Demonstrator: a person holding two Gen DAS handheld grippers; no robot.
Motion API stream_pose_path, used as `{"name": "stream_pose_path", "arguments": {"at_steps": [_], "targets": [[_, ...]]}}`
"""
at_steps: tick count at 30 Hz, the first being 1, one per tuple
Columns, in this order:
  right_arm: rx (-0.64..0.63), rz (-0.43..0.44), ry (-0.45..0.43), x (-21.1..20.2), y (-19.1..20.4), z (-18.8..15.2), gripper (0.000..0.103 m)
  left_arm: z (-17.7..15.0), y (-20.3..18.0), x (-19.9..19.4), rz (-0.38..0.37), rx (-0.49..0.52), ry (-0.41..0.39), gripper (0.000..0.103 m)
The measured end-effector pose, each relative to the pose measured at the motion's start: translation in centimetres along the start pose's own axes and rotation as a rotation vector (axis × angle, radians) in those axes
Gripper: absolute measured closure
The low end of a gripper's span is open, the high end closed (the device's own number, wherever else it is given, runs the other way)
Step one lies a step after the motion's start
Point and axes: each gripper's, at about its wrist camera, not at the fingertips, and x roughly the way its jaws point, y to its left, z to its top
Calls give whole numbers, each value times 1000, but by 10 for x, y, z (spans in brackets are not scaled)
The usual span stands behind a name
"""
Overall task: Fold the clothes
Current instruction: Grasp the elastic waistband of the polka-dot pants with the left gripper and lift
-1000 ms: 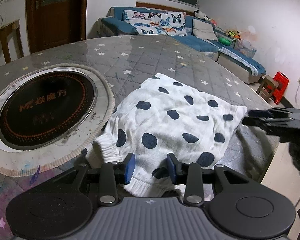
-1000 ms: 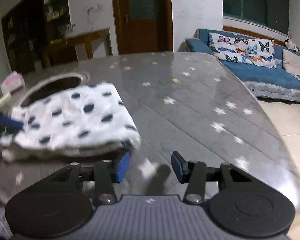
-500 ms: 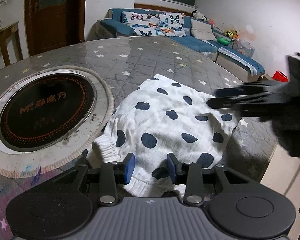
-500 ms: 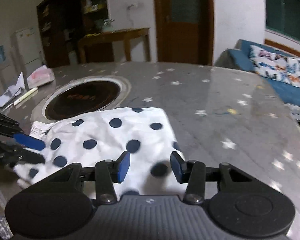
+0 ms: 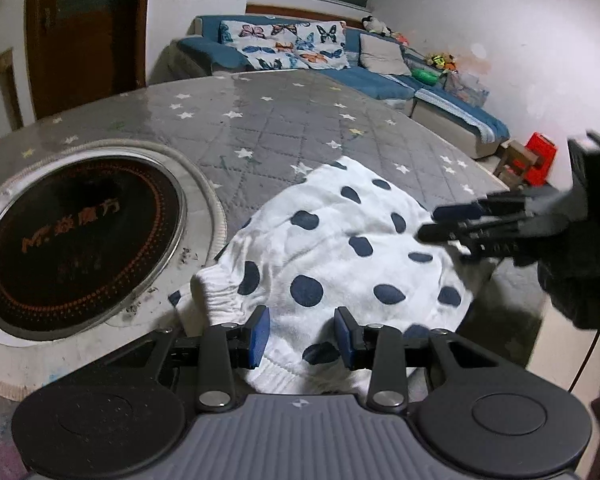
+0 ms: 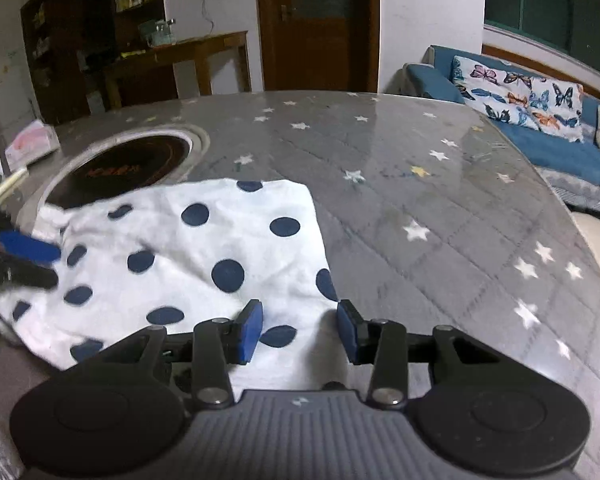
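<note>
A white garment with navy dots (image 5: 340,256) lies bunched on the grey starred table (image 5: 284,128). My left gripper (image 5: 302,337) hovers at its near elastic hem, jaws apart, with cloth lying in the gap and no visible pinch. In the left wrist view my right gripper (image 5: 440,225) reaches in from the right over the garment's right edge. In the right wrist view the garment (image 6: 188,248) spreads to the left, and the right gripper (image 6: 300,332) sits over its near corner. Its jaws are closing with cloth between them, and the pads do not press on it. The left gripper (image 6: 24,260) shows at the far left.
A round black hob (image 5: 76,240) is set into the table left of the garment, seen also as the hob (image 6: 128,164) in the right wrist view. The table edge (image 5: 512,312) drops off close on the right. Papers and a pen (image 6: 8,184) lie far left. A blue sofa (image 5: 380,76) stands behind.
The right gripper swung in from beside the table's edge to over the garment's right corner, and its jaws narrowed a little. The left gripper and the garment stayed put.
</note>
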Motion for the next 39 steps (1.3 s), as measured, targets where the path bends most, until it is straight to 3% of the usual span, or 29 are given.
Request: {"name": "stream_pose_path", "arguments": {"at_steps": [5, 8, 15, 20, 23, 28, 35, 39], "targets": [[-72, 5, -40, -19, 18, 8, 62, -3, 1, -24, 29, -39, -50, 55], [-110, 81, -68, -20, 36, 21, 62, -4, 7, -33, 81, -95, -78, 49], [-201, 226, -66, 11, 87, 41, 61, -10, 29, -19, 121, -244, -21, 49], [-249, 214, -25, 29, 101, 38, 61, -14, 34, -14, 120, -280, -1, 49], [-235, 217, -41, 14, 101, 36, 61, -15, 38, -19, 101, -319, -15, 49], [-315, 274, -44, -6, 120, 24, 61, -18, 42, -16, 88, -400, -16, 48], [-439, 265, -80, -28, 142, 15, 61, -23, 43, -14, 88, -450, -5, 48], [-587, 300, -92, -46, 158, 7, 56, -21, 43, -12, 96, -468, 2, 48]]}}
